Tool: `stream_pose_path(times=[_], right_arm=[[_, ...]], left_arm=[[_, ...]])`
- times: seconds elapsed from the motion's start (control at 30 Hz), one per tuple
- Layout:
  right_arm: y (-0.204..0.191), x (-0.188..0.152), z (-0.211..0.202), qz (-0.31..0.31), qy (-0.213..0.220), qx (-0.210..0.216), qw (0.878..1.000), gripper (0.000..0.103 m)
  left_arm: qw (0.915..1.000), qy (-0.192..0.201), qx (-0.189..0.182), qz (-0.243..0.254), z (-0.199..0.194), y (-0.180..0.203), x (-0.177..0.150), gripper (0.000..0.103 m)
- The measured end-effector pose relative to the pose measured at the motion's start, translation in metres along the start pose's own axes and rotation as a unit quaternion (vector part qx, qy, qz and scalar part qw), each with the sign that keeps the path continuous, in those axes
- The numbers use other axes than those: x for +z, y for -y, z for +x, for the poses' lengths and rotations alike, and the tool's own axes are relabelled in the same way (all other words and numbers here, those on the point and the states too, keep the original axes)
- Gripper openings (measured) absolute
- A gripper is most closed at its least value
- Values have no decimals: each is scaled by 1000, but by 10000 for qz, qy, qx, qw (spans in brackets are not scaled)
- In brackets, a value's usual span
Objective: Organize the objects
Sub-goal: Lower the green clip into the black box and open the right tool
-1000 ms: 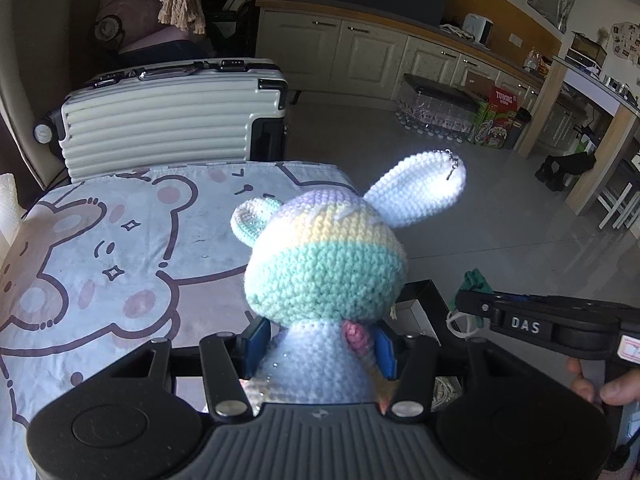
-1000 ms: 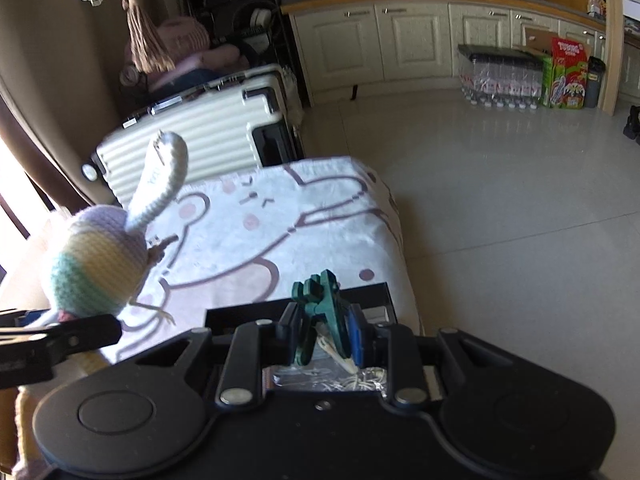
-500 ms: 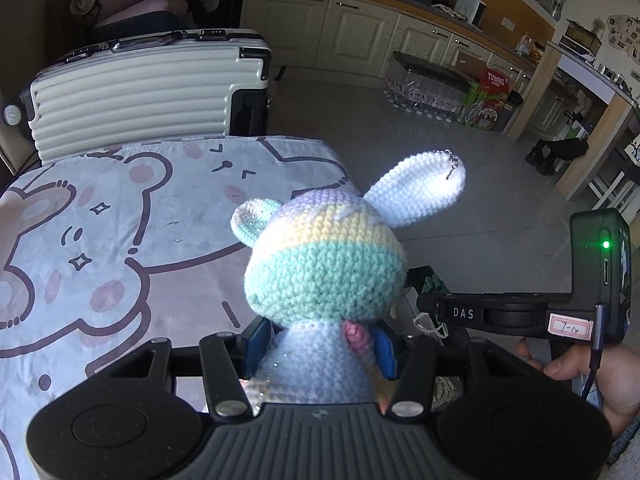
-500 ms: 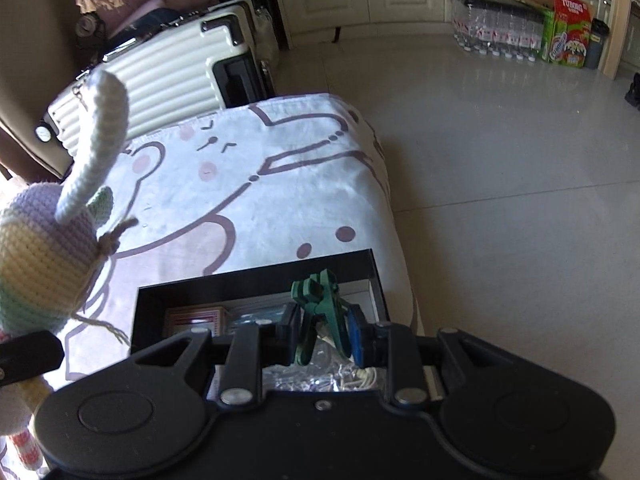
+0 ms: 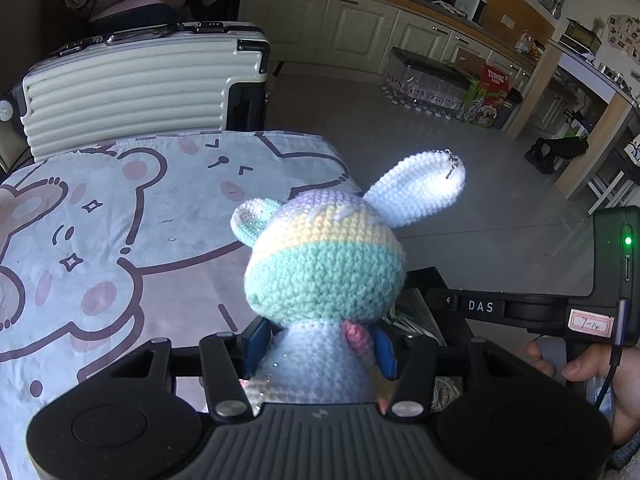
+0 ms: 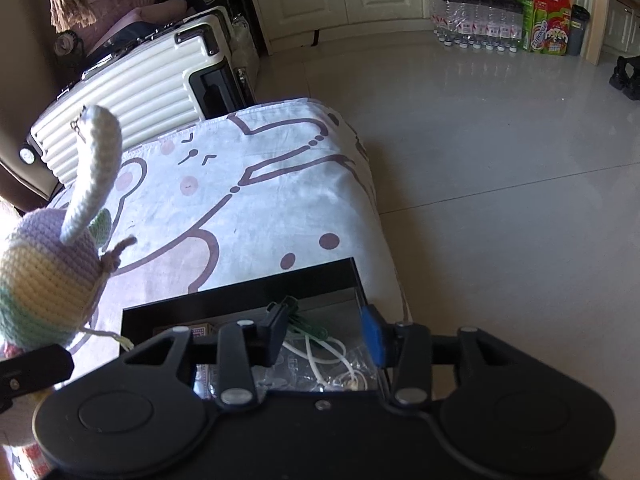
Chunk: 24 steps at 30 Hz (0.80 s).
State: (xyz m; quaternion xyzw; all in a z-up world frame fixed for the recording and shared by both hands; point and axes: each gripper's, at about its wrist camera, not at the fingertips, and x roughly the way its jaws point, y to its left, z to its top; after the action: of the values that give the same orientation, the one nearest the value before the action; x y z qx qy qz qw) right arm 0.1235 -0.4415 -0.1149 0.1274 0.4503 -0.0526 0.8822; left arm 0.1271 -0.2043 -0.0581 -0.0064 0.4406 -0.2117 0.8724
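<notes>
Left tool (image 5: 318,354): clamped on crochet bunny (image 5: 324,272), held above the bear-print counter (image 5: 120,220) | Right tool (image 6: 326,330): jaws opening over black box (image 6: 240,300); green clip (image 6: 304,326) inside (apparently released) | Remaining: bunny unplaced.

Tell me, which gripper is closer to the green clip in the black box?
Right. The right gripper hangs over the black box with the green clip lying between its opening jaws. The left gripper, beside the box, holds the crochet bunny.
</notes>
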Motion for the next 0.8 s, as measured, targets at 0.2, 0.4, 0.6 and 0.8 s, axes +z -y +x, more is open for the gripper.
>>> stream_pose_path(times=[0.2, 0.4, 0.6, 0.8], right_arm=[[-4, 0, -27, -9, 196, 92, 9998, 39], [-8, -5, -66, -25, 454, 221, 9987, 39], [-4, -11, -102, 212, 842, 323, 9957, 40], [8, -15, -120, 494, 1057, 324, 9926, 40]], left_arm=[[9998, 179, -59, 97, -7, 5, -1, 54], [9980, 475, -195, 364, -11, 13, 2, 54], [9894, 1032, -292, 980, -20, 24, 1, 54], [9736, 983, -127, 2058, -19, 38, -11, 54]])
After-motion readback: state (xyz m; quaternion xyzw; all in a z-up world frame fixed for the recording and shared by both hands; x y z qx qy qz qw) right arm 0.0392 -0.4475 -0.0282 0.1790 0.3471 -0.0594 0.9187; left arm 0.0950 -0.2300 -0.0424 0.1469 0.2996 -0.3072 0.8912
